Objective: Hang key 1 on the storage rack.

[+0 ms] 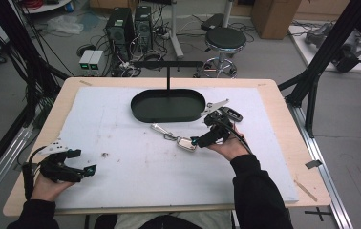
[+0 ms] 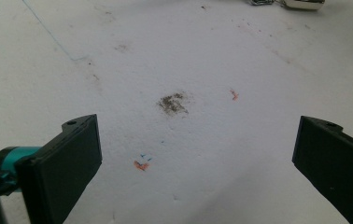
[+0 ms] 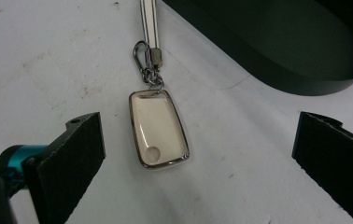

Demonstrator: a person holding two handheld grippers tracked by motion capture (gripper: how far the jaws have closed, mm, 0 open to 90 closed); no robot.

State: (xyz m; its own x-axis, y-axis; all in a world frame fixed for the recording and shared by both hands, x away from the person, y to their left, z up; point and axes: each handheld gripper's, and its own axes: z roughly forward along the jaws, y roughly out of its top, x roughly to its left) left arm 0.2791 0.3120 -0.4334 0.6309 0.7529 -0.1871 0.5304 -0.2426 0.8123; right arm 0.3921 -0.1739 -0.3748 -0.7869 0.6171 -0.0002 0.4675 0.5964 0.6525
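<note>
Key fob [image 3: 158,135] lies flat on the white surface [image 1: 121,143], a little right of centre and just near of the dark oval tray [image 1: 168,106], with its clip and strap [image 3: 148,21] trailing away toward the far left. Your right gripper [image 1: 197,141] sits right at the fob, its fingers [image 3: 69,158] spread wide to either side without touching it, which reads as lining up for a pinch across the fob's narrow width rather than along its length. You hold it low and angled down, so the fingers can close on the fob's edges. The fob is a rounded cream rectangle with a shiny chrome rim, a round window near one end, and a small metal clasp [image 3: 146,58] linking it to the pale strap. It looks smooth and slippery, so the rim may slide under pressure. Your left gripper [image 1: 89,171] rests at the near left, well apart from the work, fingers [image 2: 65,163] open over bare, stained surface, apparently parked out of the way.
</note>
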